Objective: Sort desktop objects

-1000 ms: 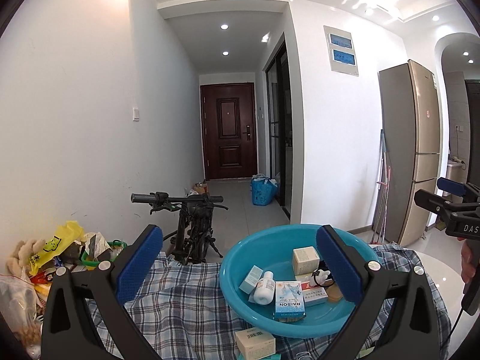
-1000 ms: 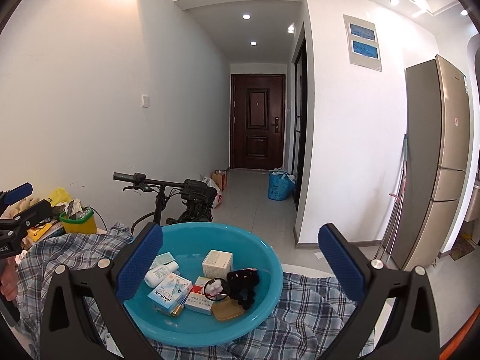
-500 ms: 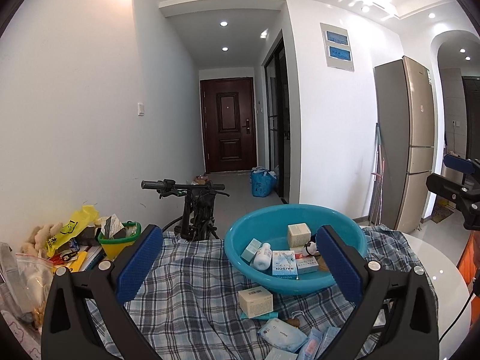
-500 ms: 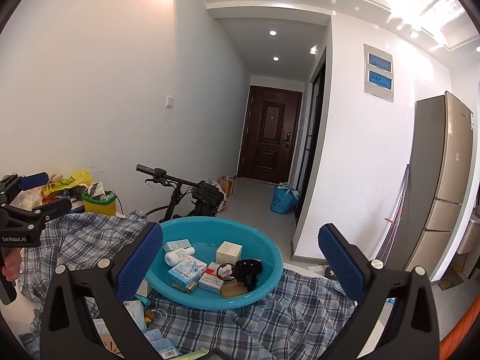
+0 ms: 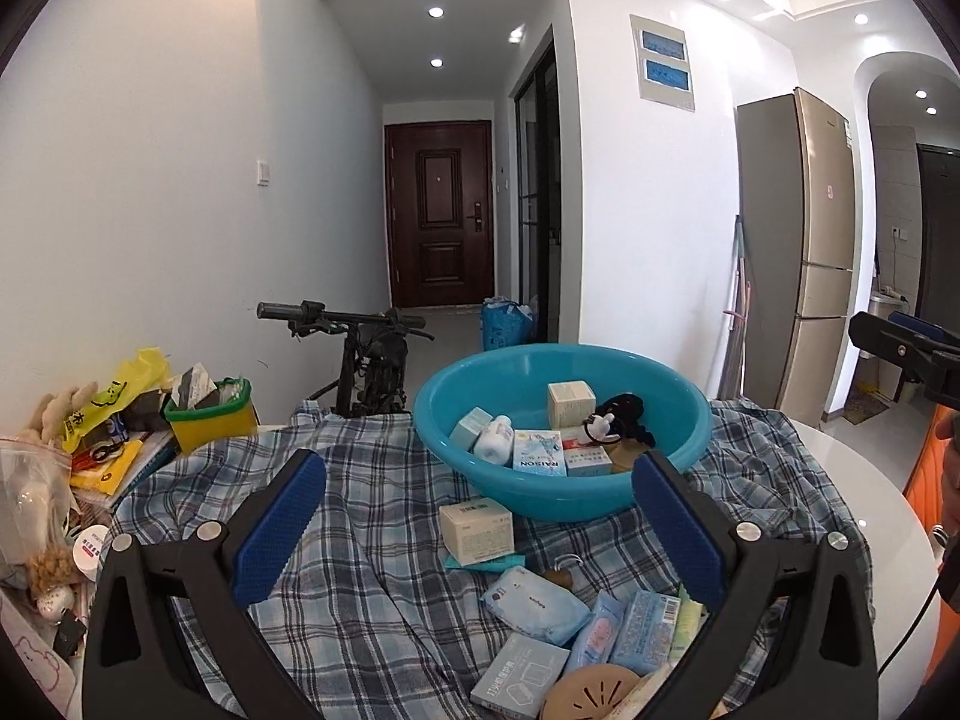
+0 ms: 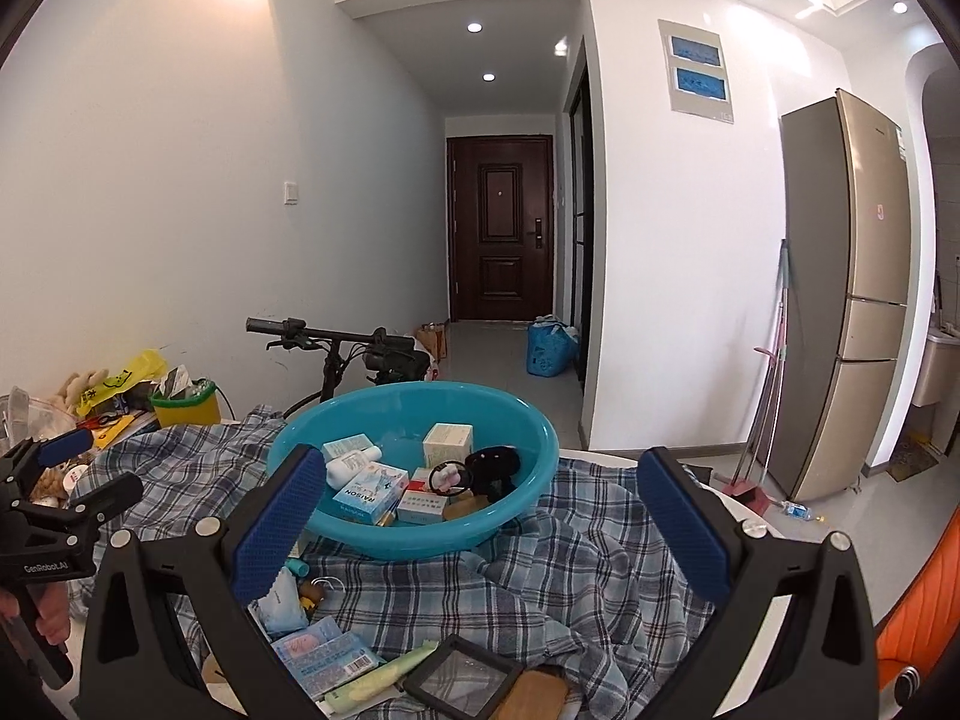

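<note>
A turquoise basin (image 5: 672,396) (image 6: 528,420) stands on a plaid cloth (image 5: 372,540) (image 6: 570,570) and holds several small boxes, a white bottle (image 5: 493,437) and a black item (image 5: 624,407). Loose on the cloth nearer me lie a cream box (image 5: 478,530), blue packets (image 5: 534,597) (image 6: 324,657), a round tan disc (image 5: 591,693) and a black framed square (image 6: 462,675). My left gripper (image 5: 480,531) is open and empty, above the cloth before the basin. My right gripper (image 6: 480,531) is open and empty, just right of it.
A yellow tub with a green rim (image 5: 210,417) (image 6: 183,405), a yellow bag, books and plush toys crowd the table's left end. A bicycle (image 5: 366,354) stands behind the table. A fridge (image 6: 852,300) and an orange chair (image 6: 918,606) are on the right.
Both grippers have drawn back and up from the basin, so the loose items on the near cloth have come into view. Both stayed open and empty.
</note>
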`<state>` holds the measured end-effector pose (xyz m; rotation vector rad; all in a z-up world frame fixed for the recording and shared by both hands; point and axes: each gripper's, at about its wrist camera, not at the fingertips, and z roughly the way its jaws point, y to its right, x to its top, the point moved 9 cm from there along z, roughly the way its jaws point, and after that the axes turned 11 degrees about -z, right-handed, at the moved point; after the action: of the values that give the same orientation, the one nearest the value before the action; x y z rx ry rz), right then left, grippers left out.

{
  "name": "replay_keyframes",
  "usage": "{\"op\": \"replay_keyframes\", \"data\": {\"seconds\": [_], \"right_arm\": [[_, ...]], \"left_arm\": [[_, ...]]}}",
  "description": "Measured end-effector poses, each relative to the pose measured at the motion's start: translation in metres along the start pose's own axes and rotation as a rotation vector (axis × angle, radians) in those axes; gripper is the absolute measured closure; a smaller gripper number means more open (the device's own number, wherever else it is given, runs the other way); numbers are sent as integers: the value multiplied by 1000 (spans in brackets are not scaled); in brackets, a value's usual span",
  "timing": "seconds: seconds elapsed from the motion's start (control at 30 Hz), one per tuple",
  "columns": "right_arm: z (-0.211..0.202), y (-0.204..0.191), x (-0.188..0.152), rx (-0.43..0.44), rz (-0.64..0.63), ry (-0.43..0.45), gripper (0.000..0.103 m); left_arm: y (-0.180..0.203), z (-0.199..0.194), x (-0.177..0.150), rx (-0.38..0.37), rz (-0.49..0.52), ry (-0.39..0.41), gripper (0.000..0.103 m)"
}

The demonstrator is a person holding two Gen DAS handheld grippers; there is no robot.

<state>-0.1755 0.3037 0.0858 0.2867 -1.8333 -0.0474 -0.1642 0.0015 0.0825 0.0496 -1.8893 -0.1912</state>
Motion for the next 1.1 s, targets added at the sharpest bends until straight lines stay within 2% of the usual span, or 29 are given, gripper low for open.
{"op": "replay_keyframes", "data": {"seconds": [0.1,0.3,0.4,0.47,0.53,0.6,0.7,0.9,1.03,1.1], "right_arm": [[10,8,-10,-27,32,-13,0],[21,12,-35,-7,142,-114,0],[13,-1,-41,24,101,-104,0],[3,-10,-44,-9,43,-77,0],[-5,-16,-50,-56,6,-86,0],[-13,-22,-56,-41,6,-96,0],[-18,-28,-66,-20,4,-112,0],[-18,-36,-79,4,-55,-156,0],[-12,-36,-94,13,-72,-243,0],[-7,-37,-106,45,-54,-298,0]], "left_arm": [[-6,1,2,29,-9,50,0],[-16,4,-8,10,-77,-12,0],[-24,-1,-19,11,-119,-15,0],[-28,-3,-30,36,-125,-22,0],[-28,-4,-44,60,-119,-85,0],[-25,-7,-56,53,-97,-116,0],[-22,-9,-71,82,-62,-135,0],[-20,-5,-92,92,-99,-219,0],[-24,4,-107,117,-110,-313,0],[-26,8,-117,112,-122,-365,0]]}}
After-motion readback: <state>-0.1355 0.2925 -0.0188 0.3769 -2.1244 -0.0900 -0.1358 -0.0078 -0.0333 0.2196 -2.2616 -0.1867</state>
